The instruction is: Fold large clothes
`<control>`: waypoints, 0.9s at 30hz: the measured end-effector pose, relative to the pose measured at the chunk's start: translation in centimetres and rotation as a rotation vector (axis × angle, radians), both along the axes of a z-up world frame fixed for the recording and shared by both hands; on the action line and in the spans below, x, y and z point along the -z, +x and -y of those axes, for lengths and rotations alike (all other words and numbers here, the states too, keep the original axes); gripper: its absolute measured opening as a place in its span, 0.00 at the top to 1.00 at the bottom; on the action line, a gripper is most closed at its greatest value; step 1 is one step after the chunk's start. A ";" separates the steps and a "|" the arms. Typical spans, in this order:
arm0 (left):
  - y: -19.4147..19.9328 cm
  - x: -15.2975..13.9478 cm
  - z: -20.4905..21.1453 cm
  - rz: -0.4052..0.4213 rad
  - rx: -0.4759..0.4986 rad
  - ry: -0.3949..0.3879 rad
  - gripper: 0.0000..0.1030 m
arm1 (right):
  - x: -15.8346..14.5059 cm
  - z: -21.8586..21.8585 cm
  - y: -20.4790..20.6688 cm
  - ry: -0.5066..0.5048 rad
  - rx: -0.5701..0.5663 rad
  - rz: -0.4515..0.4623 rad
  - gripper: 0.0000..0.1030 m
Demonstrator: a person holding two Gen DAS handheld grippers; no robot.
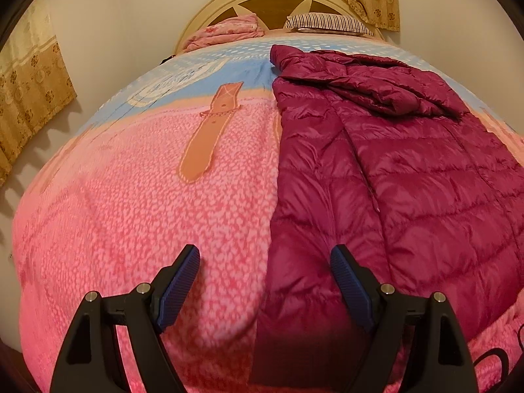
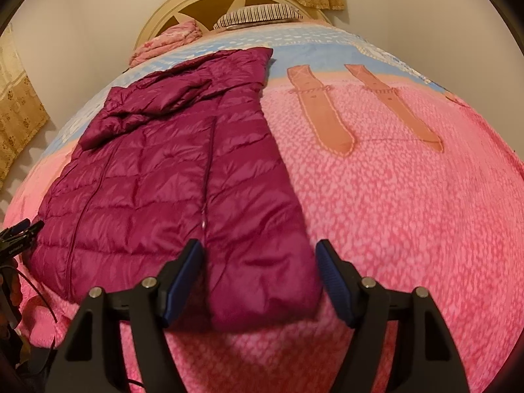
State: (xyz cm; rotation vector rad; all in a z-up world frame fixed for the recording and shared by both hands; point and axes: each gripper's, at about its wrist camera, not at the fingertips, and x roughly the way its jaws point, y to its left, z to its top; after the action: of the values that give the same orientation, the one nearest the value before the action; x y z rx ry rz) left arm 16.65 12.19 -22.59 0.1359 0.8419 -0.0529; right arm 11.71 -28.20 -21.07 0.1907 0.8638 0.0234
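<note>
Nearest, two black hand-held grippers with blue ribbed pads hover wide and empty: the left hand-held gripper (image 1: pixel 265 263) and right hand-held gripper (image 2: pixel 258 255). One magenta quilted puffer jacket (image 2: pixel 157 177) lies flat on the pink patterned bed cover (image 2: pixel 393 229). Beyond sit one striped pillow (image 2: pixel 258 14) and one folded pink blanket (image 2: pixel 170 37).

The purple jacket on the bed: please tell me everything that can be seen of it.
The purple jacket is a shiny, puffy quilted coat in deep magenta, with stitched horizontal panels and a hood lying crumpled at its far end. It lies flat on the pink bedspread, already partly folded lengthwise, one long panel laid along its side. Its near hem points toward the camera. The right gripper is open with the hem between its fingers; no pad visibly presses on it.
</note>
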 end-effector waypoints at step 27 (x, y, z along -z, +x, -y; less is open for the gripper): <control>-6.4 -13.6 -2.3 0.252 0.190 -0.217 0.97 | -9.4 0.7 -6.1 0.215 -0.060 0.283 0.91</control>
State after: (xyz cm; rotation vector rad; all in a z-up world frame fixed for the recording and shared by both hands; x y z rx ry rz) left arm 10.23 14.44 -9.02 0.0168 0.5650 -0.2988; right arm 5.58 -28.90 -11.67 0.3539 0.5834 0.1960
